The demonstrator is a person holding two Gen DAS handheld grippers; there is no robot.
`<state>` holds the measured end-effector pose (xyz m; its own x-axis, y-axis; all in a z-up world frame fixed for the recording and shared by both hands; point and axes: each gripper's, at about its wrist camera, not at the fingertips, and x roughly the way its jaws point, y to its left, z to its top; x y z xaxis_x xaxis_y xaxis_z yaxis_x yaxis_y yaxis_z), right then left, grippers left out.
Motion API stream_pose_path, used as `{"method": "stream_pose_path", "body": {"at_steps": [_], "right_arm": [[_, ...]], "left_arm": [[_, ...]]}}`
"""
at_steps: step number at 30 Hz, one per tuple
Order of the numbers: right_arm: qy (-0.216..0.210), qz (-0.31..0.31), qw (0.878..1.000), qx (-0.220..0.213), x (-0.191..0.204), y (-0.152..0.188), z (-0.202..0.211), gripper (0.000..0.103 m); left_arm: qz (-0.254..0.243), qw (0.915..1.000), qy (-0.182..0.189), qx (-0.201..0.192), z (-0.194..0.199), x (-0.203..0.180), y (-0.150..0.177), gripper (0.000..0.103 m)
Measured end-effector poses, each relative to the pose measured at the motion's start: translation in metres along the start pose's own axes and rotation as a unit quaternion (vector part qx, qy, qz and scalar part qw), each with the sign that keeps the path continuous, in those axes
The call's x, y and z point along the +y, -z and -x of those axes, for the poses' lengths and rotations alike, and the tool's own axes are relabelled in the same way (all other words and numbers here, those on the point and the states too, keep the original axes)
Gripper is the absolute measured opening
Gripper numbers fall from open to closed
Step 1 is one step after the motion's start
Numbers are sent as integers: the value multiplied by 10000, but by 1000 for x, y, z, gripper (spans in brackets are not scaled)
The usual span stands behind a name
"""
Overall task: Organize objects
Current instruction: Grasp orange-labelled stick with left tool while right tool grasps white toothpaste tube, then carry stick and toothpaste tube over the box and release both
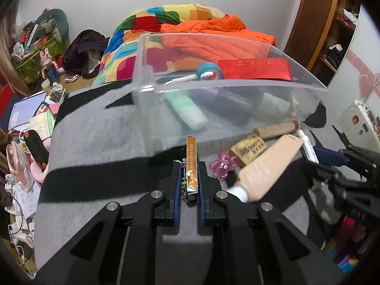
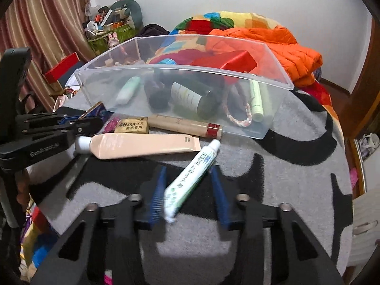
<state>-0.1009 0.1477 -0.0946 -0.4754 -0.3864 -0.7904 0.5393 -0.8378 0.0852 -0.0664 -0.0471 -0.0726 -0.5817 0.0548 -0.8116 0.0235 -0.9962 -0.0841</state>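
A clear plastic bin point(image 1: 237, 87) point(image 2: 273, 80) stands on a grey and black mat and holds bottles, a red box, tape and tubes. My left gripper point(image 1: 188, 163) is shut on a thin orange-brown box point(image 1: 192, 163), just in front of the bin. My right gripper point(image 2: 188, 173) is open, its jaws on either side of a white and green toothpaste tube point(image 2: 190, 178) lying on the mat. A beige tube point(image 2: 142, 146) point(image 1: 266, 168), an eraser point(image 2: 133, 125) point(image 1: 247, 152), a tan cylinder point(image 2: 185, 124) and a pink trinket point(image 1: 223, 166) lie by the bin.
The mat point(image 2: 285, 180) covers a table top. Behind it is a bed with an orange jacket point(image 2: 285, 42) and coloured quilt. Cluttered boxes and papers point(image 1: 30, 118) lie to the left. My left gripper also shows in the right wrist view point(image 2: 87, 118).
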Motion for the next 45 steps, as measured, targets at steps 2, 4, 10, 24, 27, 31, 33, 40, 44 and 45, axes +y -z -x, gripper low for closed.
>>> {"method": "stream_pose_path", "body": {"at_steps": [2, 4, 10, 24, 27, 31, 33, 40, 44, 45], "right_arm": [[-29, -9, 10000, 8, -5, 2, 3, 20], [-14, 7, 10000, 14, -9, 3, 6, 16], [77, 36, 10000, 40, -24, 11, 16, 16], [118, -15, 9999, 82, -29, 5, 12, 16], [140, -10, 9999, 19, -30, 3, 8, 16], [151, 46, 9999, -64, -30, 6, 12, 16], [101, 5, 9999, -116, -32, 8, 19, 16], [-66, -182, 9988, -446, -38, 1, 49, 16], [-85, -166, 9972, -731, -36, -9, 67, 16], [-74, -161, 9967, -795, -36, -12, 70, 16]], "left_arm": [[33, 10000, 59, -17, 7, 3, 6, 11], [30, 10000, 86, -20, 13, 5, 11, 11], [-190, 9998, 57, 68, 30, 1, 33, 16], [-456, 9989, -143, -16, 21, -7, 9, 10], [-411, 9991, -109, -1, 15, -8, 8, 7], [-198, 9997, -56, -98, 23, 0, 11, 7], [-53, 9998, -15, -169, 31, 6, 12, 7], [258, 9981, 79, -546, 61, 15, 8, 7], [295, 9967, 143, -748, 75, 15, 0, 7], [305, 9961, 166, -813, 78, 15, -2, 7]]}}
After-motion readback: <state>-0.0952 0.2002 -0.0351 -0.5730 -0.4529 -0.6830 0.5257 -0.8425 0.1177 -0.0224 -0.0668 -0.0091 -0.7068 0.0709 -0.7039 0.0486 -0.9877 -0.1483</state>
